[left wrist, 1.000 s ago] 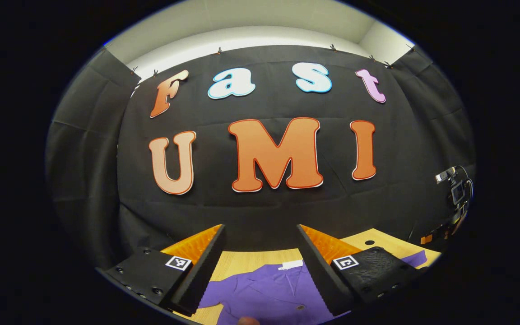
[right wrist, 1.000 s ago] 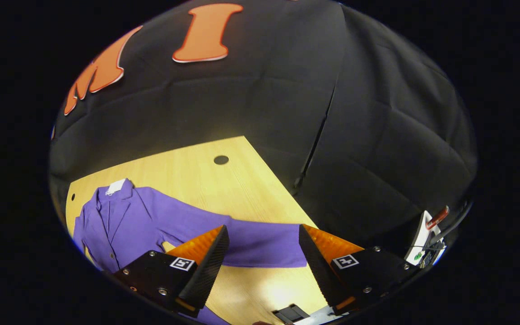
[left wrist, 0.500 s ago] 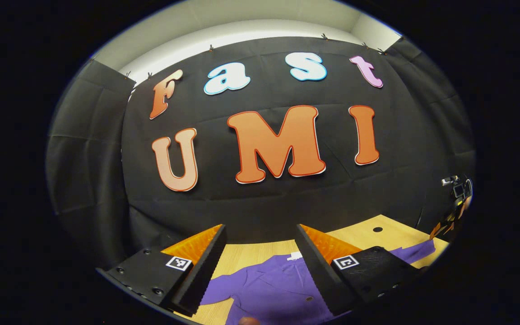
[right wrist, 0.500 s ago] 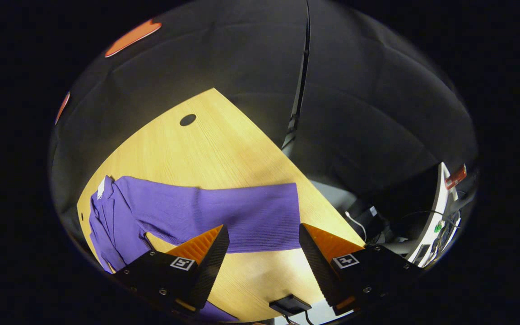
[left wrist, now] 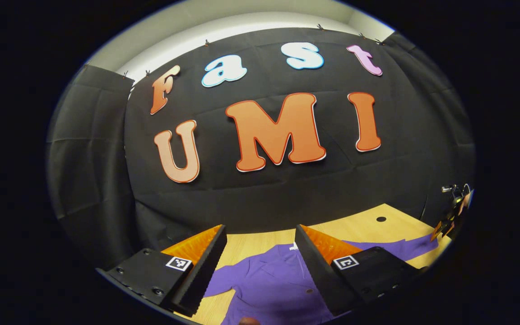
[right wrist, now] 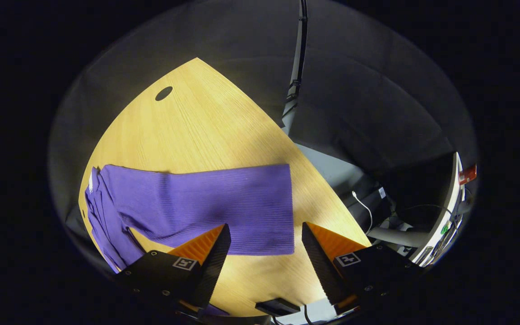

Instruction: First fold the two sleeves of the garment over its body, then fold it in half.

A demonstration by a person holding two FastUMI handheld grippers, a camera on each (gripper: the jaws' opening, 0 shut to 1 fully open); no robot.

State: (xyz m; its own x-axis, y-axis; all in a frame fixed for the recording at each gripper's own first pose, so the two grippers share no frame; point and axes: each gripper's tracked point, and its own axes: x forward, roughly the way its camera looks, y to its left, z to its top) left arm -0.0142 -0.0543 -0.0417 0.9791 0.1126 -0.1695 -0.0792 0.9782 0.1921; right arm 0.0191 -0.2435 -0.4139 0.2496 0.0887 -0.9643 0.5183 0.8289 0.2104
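Worktop [right wrist: 206, 122]: pale wood, carrying the purple garment [right wrist: 106, 212] laid flat, collar toward the far wall. Right sleeve [right wrist: 224, 205] lies outstretched, cuff close to the worktop edge. Right tool [right wrist: 264, 248] hangs released above that cuff; left tool [left wrist: 260, 253] released over the body. Risk: a shallow pinch may drop the cuff or drag the body askew.

Before you stands a light wooden table [right wrist: 206, 131] with a small dark round hole [right wrist: 164, 93] near its far edge, enclosed by black cloth walls [left wrist: 260, 198]. Above the cloth you see a pale wall strip [left wrist: 224, 25].
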